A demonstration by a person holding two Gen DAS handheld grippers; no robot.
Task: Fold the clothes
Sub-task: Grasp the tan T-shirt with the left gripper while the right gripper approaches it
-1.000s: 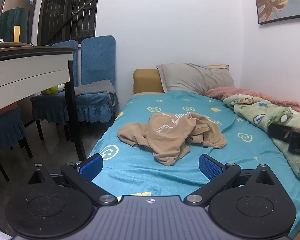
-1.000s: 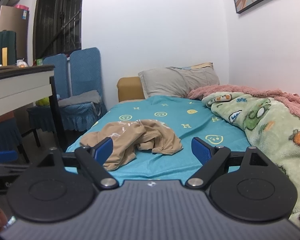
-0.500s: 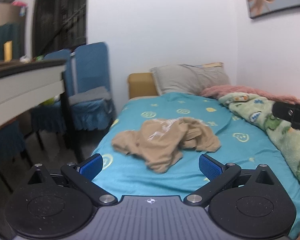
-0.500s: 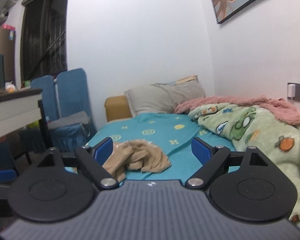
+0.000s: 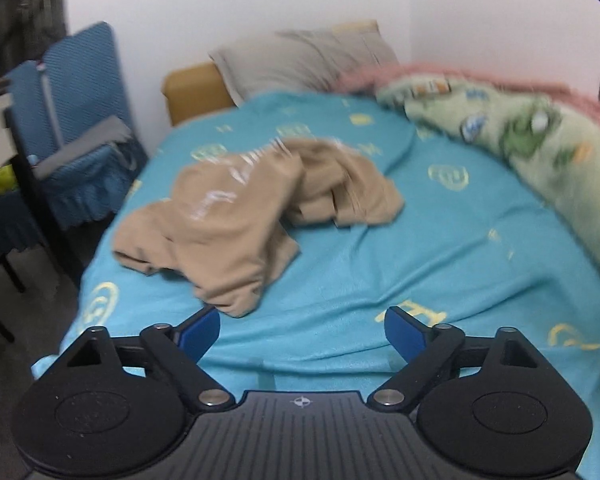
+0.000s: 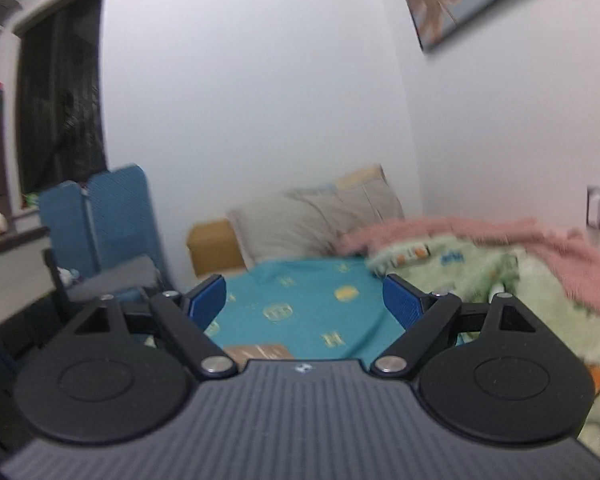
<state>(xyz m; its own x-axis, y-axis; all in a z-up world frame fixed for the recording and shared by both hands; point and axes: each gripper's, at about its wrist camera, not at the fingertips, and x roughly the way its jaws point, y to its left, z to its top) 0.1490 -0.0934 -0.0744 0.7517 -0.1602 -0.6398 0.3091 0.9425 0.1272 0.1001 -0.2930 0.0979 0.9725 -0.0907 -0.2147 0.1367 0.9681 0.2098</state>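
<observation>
Nothing is folded yet, as far as I can judge; the tan garment (image 5: 256, 220) lies in a crumpled heap on the bed (image 5: 440, 264), toward its left side, sleeves and hem bunched under each other, so spreading it flat and every fold remain to be done. The left gripper (image 5: 302, 330) hovers just short of the heap's near edge, jaws spread wide and holding nothing; the right gripper (image 6: 304, 304) is likewise released and empty, raised and aimed toward the pillow (image 6: 316, 220). The cloth looks soft, thin and limp, with a pale print on top; the sheet is smooth teal with yellow motifs; the green blanket (image 5: 540, 136) alongside looks fleecy.
</observation>
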